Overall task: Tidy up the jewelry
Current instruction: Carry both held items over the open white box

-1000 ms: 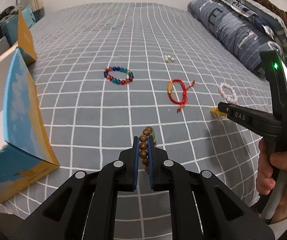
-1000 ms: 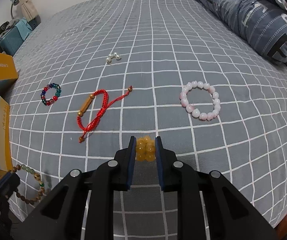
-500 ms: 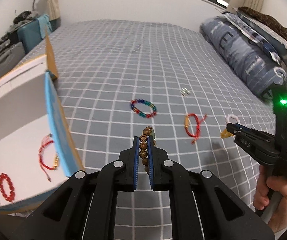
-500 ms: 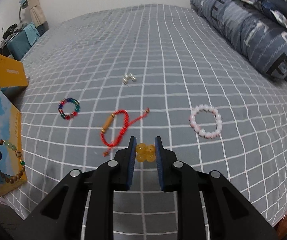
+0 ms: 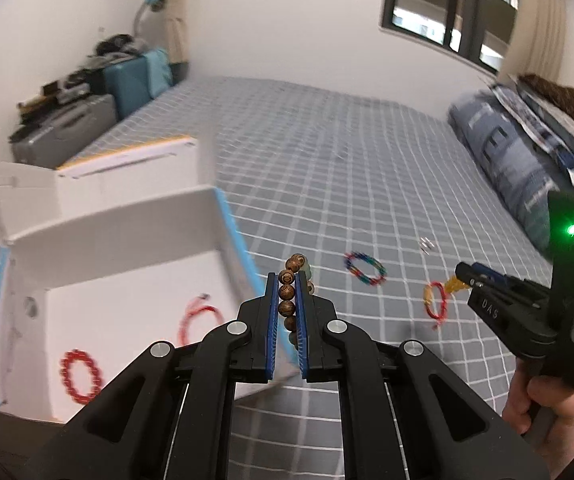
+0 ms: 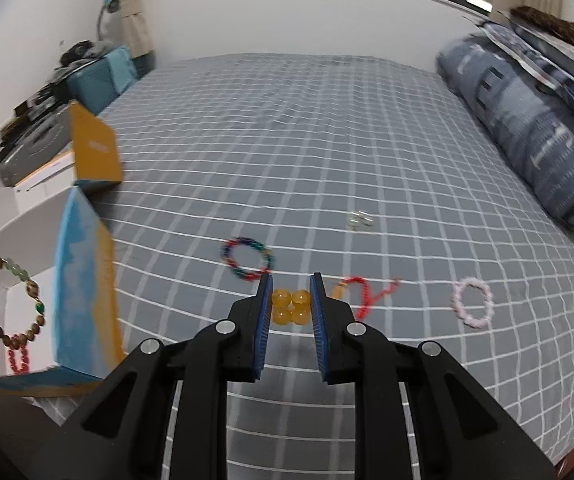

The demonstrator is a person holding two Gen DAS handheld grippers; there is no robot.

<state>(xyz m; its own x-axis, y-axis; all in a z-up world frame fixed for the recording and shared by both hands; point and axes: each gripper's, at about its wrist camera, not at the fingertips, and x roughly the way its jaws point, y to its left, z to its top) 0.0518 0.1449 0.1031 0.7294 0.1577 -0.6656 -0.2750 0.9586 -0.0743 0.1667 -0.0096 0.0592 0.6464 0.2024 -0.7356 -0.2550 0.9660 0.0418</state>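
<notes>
My left gripper (image 5: 287, 280) is shut on a brown wooden bead bracelet (image 5: 287, 292) and holds it in the air by the right wall of an open white box (image 5: 135, 248). The bracelet also hangs over the box in the right wrist view (image 6: 27, 304). The box holds a red bead bracelet (image 5: 81, 376) and a red cord bracelet (image 5: 199, 316). My right gripper (image 6: 290, 284) is shut on a yellow bead bracelet (image 6: 290, 306), raised above the bed. On the bed lie a multicoloured bracelet (image 6: 247, 260), a red cord bracelet (image 6: 361, 292), a pink bead bracelet (image 6: 472, 302) and small pearl earrings (image 6: 358, 220).
The grey checked bed sheet (image 6: 327, 140) spreads ahead. A folded blue duvet (image 6: 535, 128) lies along the right side. The box has a blue and orange outer wall (image 6: 83, 288) and an orange flap (image 6: 95, 152). Suitcases and clutter (image 5: 87, 112) stand by the far left wall.
Both grippers have lifted and swung left with their bracelets. The left one has moved from over the bed to the box's edge, and the box's inside has come into view.
</notes>
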